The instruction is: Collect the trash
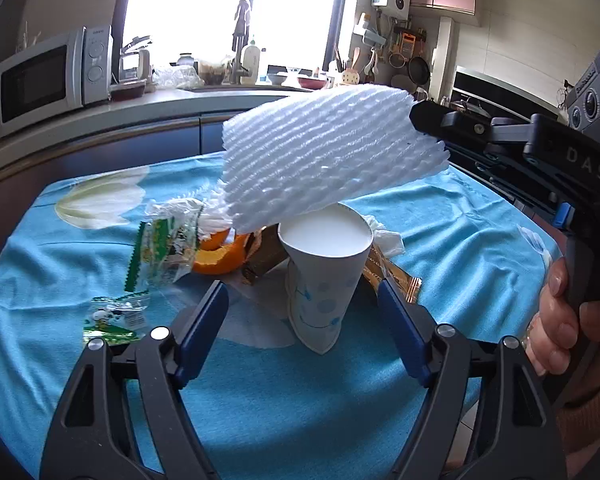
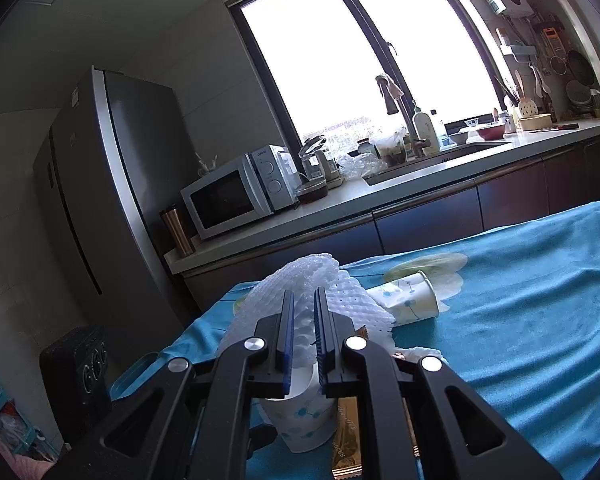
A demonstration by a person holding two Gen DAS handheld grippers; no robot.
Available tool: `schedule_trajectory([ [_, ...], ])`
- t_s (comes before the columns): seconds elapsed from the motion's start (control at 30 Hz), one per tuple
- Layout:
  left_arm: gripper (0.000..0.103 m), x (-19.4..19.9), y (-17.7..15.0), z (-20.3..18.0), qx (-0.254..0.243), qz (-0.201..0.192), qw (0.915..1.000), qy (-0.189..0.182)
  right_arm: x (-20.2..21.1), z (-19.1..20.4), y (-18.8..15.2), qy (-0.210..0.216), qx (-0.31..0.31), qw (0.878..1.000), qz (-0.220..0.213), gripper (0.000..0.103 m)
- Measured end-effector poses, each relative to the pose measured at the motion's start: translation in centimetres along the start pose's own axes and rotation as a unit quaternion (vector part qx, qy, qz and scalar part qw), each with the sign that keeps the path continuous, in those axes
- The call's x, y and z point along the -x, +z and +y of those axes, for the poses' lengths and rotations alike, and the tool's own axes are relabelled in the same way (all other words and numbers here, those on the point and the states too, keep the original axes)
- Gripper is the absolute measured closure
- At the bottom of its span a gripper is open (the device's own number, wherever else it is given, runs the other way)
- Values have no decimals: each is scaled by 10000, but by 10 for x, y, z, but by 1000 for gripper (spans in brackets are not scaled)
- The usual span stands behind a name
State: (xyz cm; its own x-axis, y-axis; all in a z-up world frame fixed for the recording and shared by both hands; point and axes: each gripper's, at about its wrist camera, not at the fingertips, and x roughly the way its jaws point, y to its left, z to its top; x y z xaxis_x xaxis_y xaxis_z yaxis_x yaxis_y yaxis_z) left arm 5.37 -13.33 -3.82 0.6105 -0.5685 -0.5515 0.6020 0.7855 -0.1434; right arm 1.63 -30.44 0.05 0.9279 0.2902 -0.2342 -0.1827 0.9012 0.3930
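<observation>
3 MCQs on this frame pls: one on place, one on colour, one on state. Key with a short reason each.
1. Where is the foam net?
A. flat on the cloth
B. held in the air above the upright paper cup
C. inside the microwave

2. What colour is the tablecloth?
A. red
B. blue
C. black

3. How is the left gripper?
A. open, astride the cup
C. shut on a wrapper
B. shut on the net

Key: 1 B, the right gripper pinches it over the cup mouth. 2 B, blue cloth covers the table. 3 A, its fingers stand apart on either side of the cup.
</observation>
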Motion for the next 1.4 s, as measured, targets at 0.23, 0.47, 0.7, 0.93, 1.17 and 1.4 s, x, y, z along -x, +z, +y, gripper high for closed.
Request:
schedule_trajectory([
  [0.23,71,-21,0,-1,239,177,9992,-256,-3,-6,0,-8,-58,10000,45,94],
  [0.47,72,11,-5,8,261,7,9986,-467,-8,0,5,187,-97,9998,60,94],
  [0.7,72,79,-13,43,304,-342,9989,-120,-27,30,8,742,-118,9969,237,94],
  [0.93,71,147,-23,109,787,-584,9911,897,-78,88,0,1447,-20,9869,710,94],
  [1.17,73,194,-44,188,1402,-573,9706,1872,-147,149,-21,2067,33,9680,1422,95],
  [1.4,83,225,-70,249,1953,-644,9510,2307,-198,200,-47,2363,92,9524,1924,95],
])
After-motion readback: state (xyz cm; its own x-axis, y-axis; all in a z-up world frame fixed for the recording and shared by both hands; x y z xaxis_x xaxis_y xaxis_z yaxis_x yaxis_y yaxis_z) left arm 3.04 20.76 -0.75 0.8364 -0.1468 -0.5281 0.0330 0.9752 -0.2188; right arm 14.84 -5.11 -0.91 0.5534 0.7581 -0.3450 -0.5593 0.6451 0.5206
